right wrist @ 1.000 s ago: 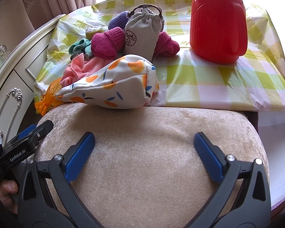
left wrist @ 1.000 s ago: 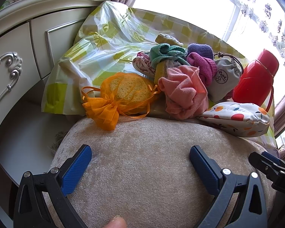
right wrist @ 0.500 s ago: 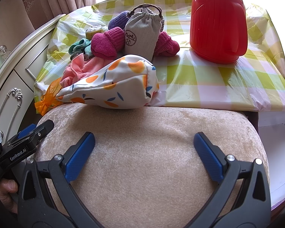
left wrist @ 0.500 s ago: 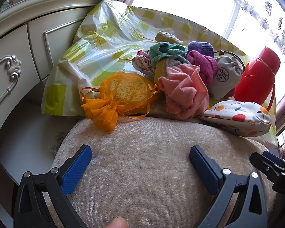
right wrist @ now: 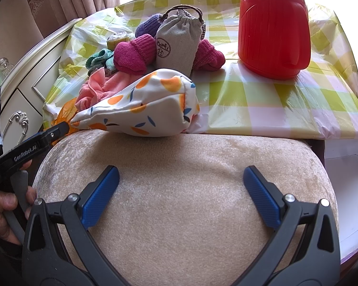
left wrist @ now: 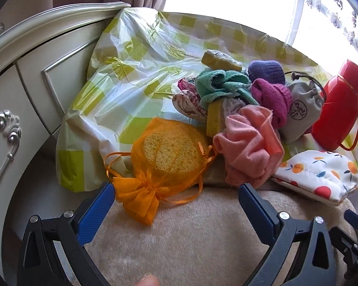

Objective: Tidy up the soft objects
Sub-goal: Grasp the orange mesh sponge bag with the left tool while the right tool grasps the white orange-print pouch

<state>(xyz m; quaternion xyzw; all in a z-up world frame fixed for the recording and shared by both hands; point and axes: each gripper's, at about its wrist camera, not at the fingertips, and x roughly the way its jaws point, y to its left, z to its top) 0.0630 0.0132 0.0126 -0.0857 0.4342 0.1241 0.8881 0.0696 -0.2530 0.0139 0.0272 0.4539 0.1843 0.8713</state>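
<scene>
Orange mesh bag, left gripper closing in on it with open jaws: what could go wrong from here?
1. The orange mesh bag overhangs the table edge onto the beige cushion; the left gripper might catch only its loose ribbon or gathered neck, so the sponge inside could swing or slip.
2. The pink cloth presses against the bag; lifting may drag it off the pile.
3. The orange-print pouch also overhangs the edge and could slide if the pile shifts.

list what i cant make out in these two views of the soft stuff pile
- Yellow sponge block: left wrist view, mostly covered by the teal cloth and pink cloth.
- Red jug: right wrist view, top cut off by the frame edge.
- Orange mesh bag: right wrist view, nearly all hidden behind the fruit-print pouch.
- Outside the window: overexposed in both views.
</scene>
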